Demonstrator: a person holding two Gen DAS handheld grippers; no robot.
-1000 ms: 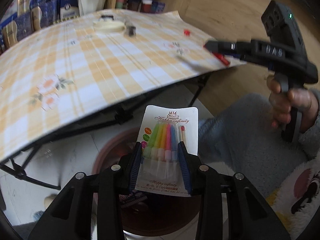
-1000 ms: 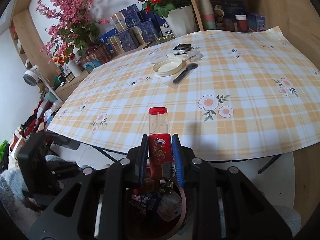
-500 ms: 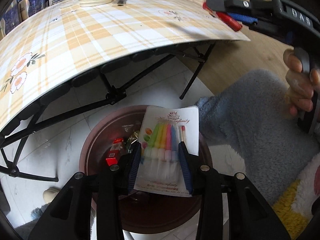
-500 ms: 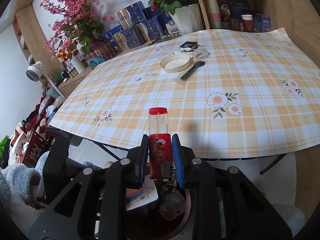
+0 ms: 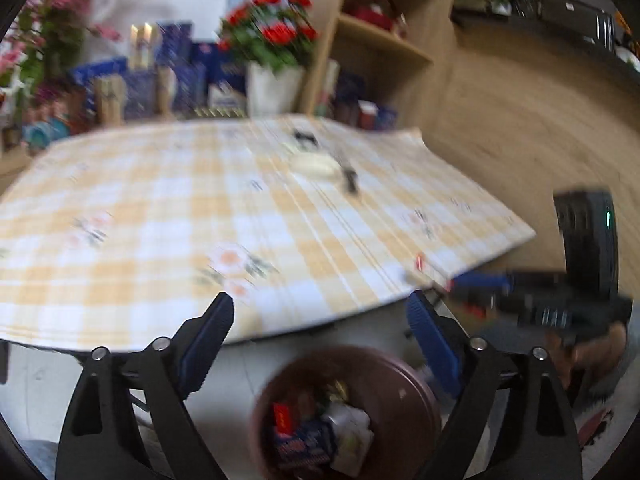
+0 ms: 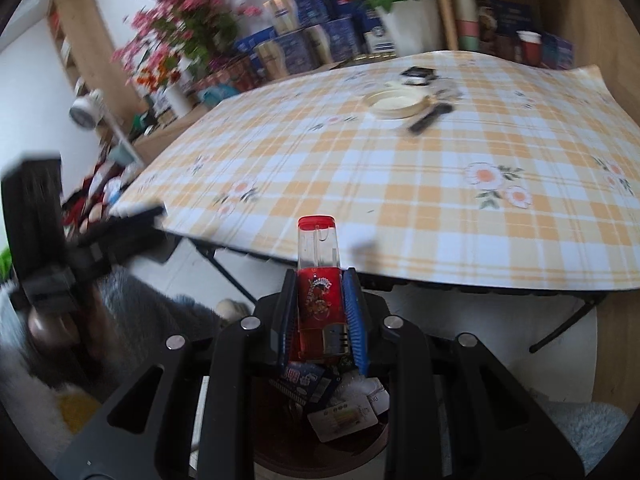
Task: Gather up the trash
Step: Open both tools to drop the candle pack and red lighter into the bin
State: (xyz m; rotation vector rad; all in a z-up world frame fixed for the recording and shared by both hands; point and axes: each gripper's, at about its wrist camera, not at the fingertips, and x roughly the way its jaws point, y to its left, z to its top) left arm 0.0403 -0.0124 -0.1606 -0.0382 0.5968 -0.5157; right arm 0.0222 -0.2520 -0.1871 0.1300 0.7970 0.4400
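The right gripper (image 6: 320,320) pinched a red lighter (image 6: 319,276), best released squarely above the bin (image 6: 360,452) at six o'clock, while the left gripper (image 5: 320,344) was opening, empty.

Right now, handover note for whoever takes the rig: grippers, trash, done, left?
Left gripper: jaws opening, nothing between them, over the brown bin.
Right gripper: shut on the red lighter, above the bin, not yet dropped.
Done: wrappers and a card pack lie in the bin.
Left: release the lighter; then clear the checked table: the round white lid, the black utensil beside it, the small dark box behind.
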